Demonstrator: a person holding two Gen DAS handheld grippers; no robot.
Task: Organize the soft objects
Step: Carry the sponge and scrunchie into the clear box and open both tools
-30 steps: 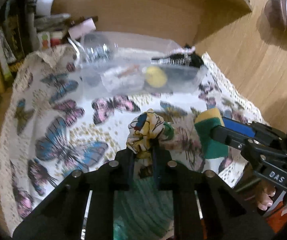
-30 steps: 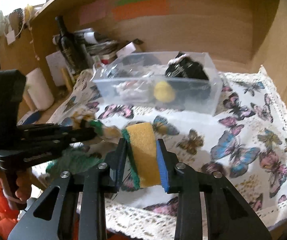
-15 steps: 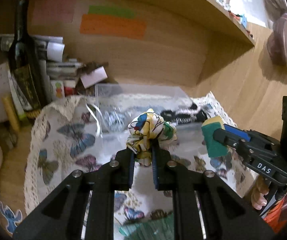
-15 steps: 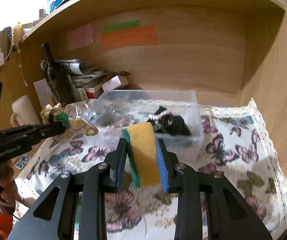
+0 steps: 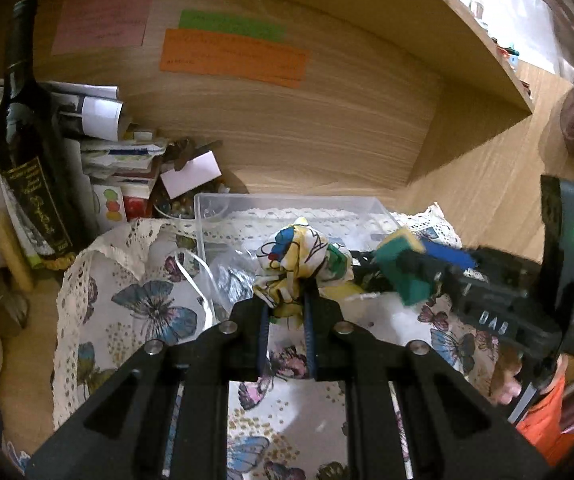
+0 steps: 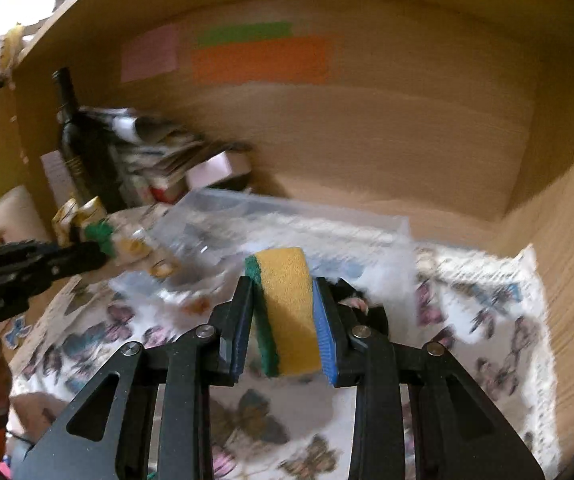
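My left gripper (image 5: pixel 286 312) is shut on a crumpled yellow patterned cloth (image 5: pixel 301 258) and holds it up in front of the clear plastic bin (image 5: pixel 287 204). My right gripper (image 6: pixel 285 320) is shut on a yellow and green sponge (image 6: pixel 287 308) and holds it over the bin's (image 6: pixel 287 220) near side. The right gripper and the sponge (image 5: pixel 401 264) also show at the right of the left wrist view. The left gripper with the cloth (image 6: pixel 87 232) shows at the left of the right wrist view. A black soft item lies in the bin, mostly hidden.
A butterfly tablecloth (image 5: pixel 139 304) covers the desk inside a wooden alcove. A dark wine bottle (image 5: pixel 27 148), stacked papers and boxes (image 5: pixel 107 152) stand at the back left. A shelf (image 5: pixel 467 40) overhangs. The wooden wall (image 6: pixel 567 260) is close on the right.
Both grippers have risen and moved forward towards the bin with the cloth and the sponge still held. The right gripper is moving fast; its view is blurred.
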